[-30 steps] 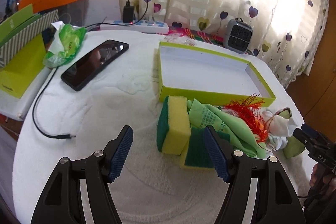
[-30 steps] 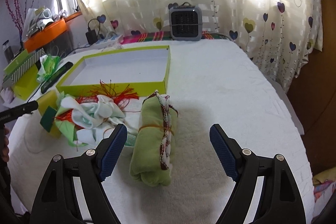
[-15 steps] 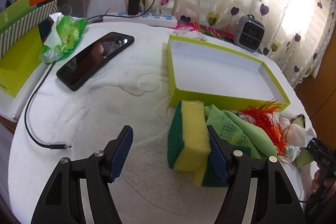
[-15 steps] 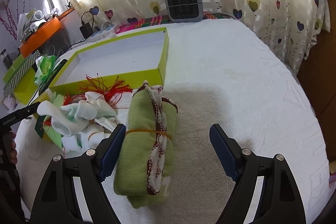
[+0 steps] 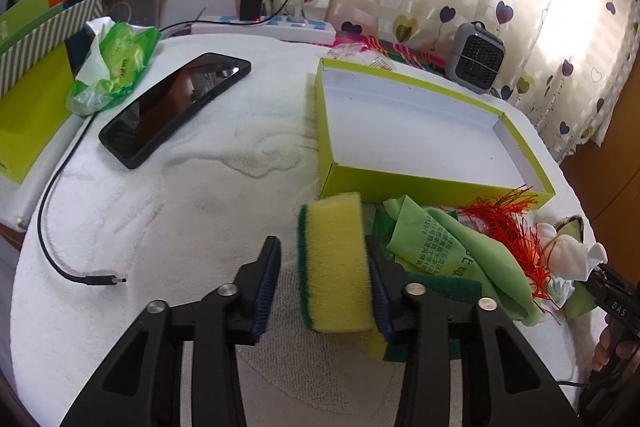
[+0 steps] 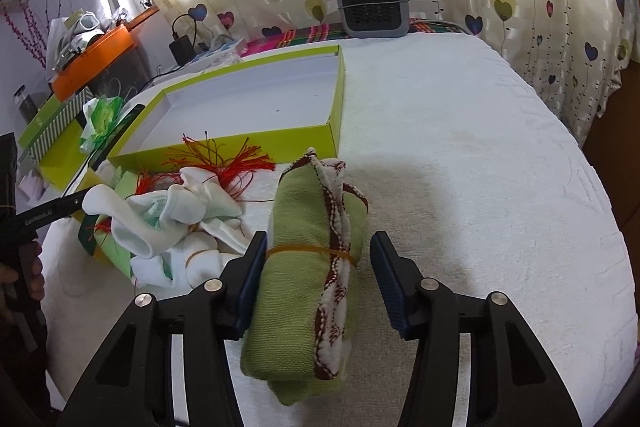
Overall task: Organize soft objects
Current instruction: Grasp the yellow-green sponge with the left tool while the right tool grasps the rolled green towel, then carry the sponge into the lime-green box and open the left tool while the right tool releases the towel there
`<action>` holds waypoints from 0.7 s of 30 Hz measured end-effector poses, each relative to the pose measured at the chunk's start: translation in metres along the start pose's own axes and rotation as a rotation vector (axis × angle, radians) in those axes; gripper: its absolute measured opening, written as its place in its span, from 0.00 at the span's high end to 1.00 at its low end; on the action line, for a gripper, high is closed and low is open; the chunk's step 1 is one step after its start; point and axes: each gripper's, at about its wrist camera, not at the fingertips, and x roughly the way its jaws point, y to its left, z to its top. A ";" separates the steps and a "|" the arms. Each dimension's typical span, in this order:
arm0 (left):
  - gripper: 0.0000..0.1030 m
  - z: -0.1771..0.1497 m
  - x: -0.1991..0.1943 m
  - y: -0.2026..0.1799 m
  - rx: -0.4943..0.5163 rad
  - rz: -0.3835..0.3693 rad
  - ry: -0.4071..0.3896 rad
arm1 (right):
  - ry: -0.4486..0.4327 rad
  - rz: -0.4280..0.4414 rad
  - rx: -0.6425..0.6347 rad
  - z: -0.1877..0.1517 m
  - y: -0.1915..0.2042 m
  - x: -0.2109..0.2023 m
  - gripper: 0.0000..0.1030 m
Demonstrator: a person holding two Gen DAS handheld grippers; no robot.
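The yellow-and-green sponge stands on edge at lower centre, long axis running away from the camera toward the lime box; the left gripper brackets it, spread, right pad touching. The rolled green towel points likewise between the spread right gripper, left pad touching.

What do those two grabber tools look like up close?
Both the left gripper and the right gripper are matte black frames with triangular cut-outs and round silver screws. Their fingers end in ribbed dark blue pads. White lettering shows on each tool's side, and a bare hand holds one handle.
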 end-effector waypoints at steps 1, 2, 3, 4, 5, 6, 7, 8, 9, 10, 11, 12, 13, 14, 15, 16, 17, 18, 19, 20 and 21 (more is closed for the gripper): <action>0.69 0.000 0.000 -0.001 0.000 -0.001 -0.002 | -0.001 0.003 0.000 0.000 0.000 0.000 0.55; 0.70 0.000 -0.001 -0.001 0.002 -0.001 -0.003 | -0.003 0.002 -0.001 0.000 0.001 0.000 0.57; 0.71 0.001 -0.001 -0.002 0.005 -0.001 -0.006 | -0.003 0.004 0.000 0.000 0.000 -0.001 0.58; 0.72 0.001 -0.002 -0.003 0.008 0.000 -0.008 | -0.003 0.006 0.001 0.000 0.001 -0.001 0.59; 0.72 0.001 -0.002 -0.003 0.009 0.002 -0.009 | -0.005 0.008 0.002 0.000 0.001 -0.001 0.60; 0.72 0.001 -0.003 -0.003 0.010 0.002 -0.009 | -0.006 0.008 0.004 0.000 0.000 -0.002 0.60; 0.72 0.001 -0.004 -0.003 0.010 0.002 -0.011 | -0.009 0.009 0.006 0.000 0.000 -0.002 0.61; 0.72 0.001 -0.004 -0.003 0.010 0.004 -0.013 | -0.011 0.011 0.007 0.000 0.000 -0.003 0.61; 0.72 0.001 -0.005 -0.003 0.010 0.006 -0.015 | -0.012 0.016 0.009 0.000 0.000 -0.004 0.61; 0.72 0.001 -0.006 -0.002 0.011 0.007 -0.017 | -0.013 0.019 0.011 0.000 0.000 -0.004 0.61; 0.72 0.002 -0.007 -0.001 0.009 0.009 -0.021 | -0.016 0.018 0.012 0.000 0.000 -0.005 0.61; 0.73 0.002 -0.008 -0.001 0.007 0.010 -0.024 | -0.019 0.016 0.013 0.001 0.000 -0.006 0.61; 0.73 0.003 -0.009 0.000 0.005 0.011 -0.026 | -0.023 0.014 0.013 0.001 0.000 -0.007 0.61; 0.73 0.003 -0.011 0.000 0.004 0.011 -0.029 | -0.027 0.014 0.014 0.002 0.000 -0.008 0.61; 0.73 0.005 -0.012 0.000 0.004 0.012 -0.032 | -0.032 0.014 0.014 0.003 0.000 -0.010 0.61; 0.73 0.006 -0.014 0.000 0.006 0.013 -0.036 | -0.036 0.014 0.013 0.004 0.000 -0.011 0.61; 0.73 0.007 -0.016 0.000 0.007 0.013 -0.039 | -0.040 0.013 0.012 0.005 0.000 -0.012 0.61; 0.73 0.009 -0.018 -0.001 0.008 0.012 -0.043 | -0.047 0.012 0.011 0.006 0.001 -0.014 0.61; 0.73 0.010 -0.020 -0.001 0.011 0.012 -0.048 | -0.051 0.012 0.009 0.008 0.001 -0.016 0.61; 0.73 0.013 -0.022 -0.002 0.013 0.012 -0.054 | -0.055 0.011 0.006 0.009 0.002 -0.017 0.61; 0.73 0.015 -0.023 -0.002 0.014 0.009 -0.058 | -0.060 0.011 0.003 0.012 0.003 -0.019 0.61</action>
